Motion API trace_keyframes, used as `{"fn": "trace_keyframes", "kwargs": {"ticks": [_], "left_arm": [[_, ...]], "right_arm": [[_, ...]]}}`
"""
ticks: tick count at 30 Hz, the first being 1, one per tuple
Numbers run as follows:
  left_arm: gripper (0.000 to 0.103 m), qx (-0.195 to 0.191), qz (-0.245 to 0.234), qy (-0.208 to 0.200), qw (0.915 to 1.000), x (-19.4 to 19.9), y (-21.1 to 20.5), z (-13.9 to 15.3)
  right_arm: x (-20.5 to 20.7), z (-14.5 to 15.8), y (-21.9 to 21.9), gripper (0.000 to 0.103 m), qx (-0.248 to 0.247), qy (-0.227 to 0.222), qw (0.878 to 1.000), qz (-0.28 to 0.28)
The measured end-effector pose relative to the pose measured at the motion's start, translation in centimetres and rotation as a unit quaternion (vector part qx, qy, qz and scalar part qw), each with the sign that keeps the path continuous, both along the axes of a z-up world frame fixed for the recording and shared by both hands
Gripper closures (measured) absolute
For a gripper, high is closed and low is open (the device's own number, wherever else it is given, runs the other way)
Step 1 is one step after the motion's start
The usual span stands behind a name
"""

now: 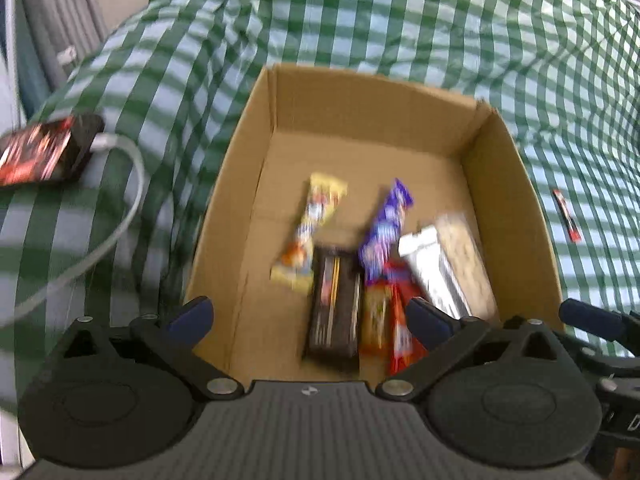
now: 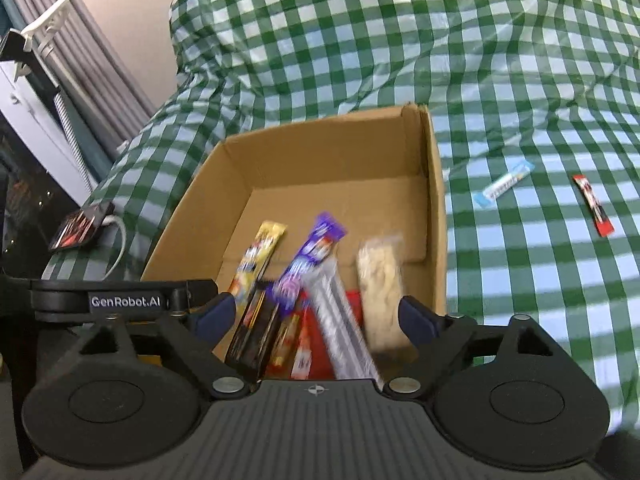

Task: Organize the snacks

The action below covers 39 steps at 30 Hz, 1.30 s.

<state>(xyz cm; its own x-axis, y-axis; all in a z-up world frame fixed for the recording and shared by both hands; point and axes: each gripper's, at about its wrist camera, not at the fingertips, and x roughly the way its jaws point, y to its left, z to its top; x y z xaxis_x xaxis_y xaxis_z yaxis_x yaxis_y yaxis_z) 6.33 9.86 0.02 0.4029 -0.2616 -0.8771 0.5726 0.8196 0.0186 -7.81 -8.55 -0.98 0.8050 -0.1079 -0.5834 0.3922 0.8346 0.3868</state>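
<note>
Hovering with jaws apart and empty, the left gripper (image 1: pixel 308 316) and right gripper (image 2: pixel 318 316) overlook wrapped snack bars (image 1: pixel 336 304) heaped in the near right of an open brown cardboard box (image 1: pixel 504 200).

We can read only "GenRobot.AI", white lettering on the black body of the left tool (image 2: pixel 210 314); the snack wrappers' print is blurred.

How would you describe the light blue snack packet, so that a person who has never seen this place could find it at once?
Start from the open cardboard box on the green and white checked cloth. To the right of the box, outside it, two slim packets lie on the cloth. The light blue packet is the one nearer the box; its neighbour, the red and black packet, lies farther right.
</note>
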Motion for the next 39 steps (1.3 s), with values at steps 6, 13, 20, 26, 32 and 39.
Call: {"fn": "trace_keyframes", "kwargs": {"ticks": [6, 13, 20, 26, 32, 39], "left_arm": [[0.000, 0.006, 0.012, 0.003, 0.9999, -3.6, 3.3, 1.4], [0.000, -0.012, 0.010, -0.039, 0.9991, -7.5, 6.1, 4.6], [0.000, -0.015, 0.014, -0.063, 0.9978, -11.2, 8.0, 6.1], [0.000, -0.027, 0.017, -0.068, 0.9972, -13.2, 9.2, 7.0], [0.000, -0.035, 0.018, -0.081, 0.9959, -14.6, 9.9, 8.0], [0.000, -0.040, 0.016, -0.093, 0.9948, -16.0, 10.4, 8.9]], "right_arm": [[-3.5, 1.1, 3.5, 0.008, -0.013, 0.015, 1.000, -0.001], [-7.8, 3.9, 7.5, 0.005, -0.074, -0.018, 0.997, 0.002], [-10.3, 4.8, 11.7, 0.002, -0.112, -0.027, 0.993, 0.021], [-12.3, 5.5, 13.1, 0.001, -0.128, -0.040, 0.991, 0.011], [-14.1, 6.1, 13.6, 0.001, -0.128, -0.059, 0.990, 0.001], [-15.7, 6.6, 14.1, 0.001, -0.130, -0.077, 0.989, -0.009]]}}
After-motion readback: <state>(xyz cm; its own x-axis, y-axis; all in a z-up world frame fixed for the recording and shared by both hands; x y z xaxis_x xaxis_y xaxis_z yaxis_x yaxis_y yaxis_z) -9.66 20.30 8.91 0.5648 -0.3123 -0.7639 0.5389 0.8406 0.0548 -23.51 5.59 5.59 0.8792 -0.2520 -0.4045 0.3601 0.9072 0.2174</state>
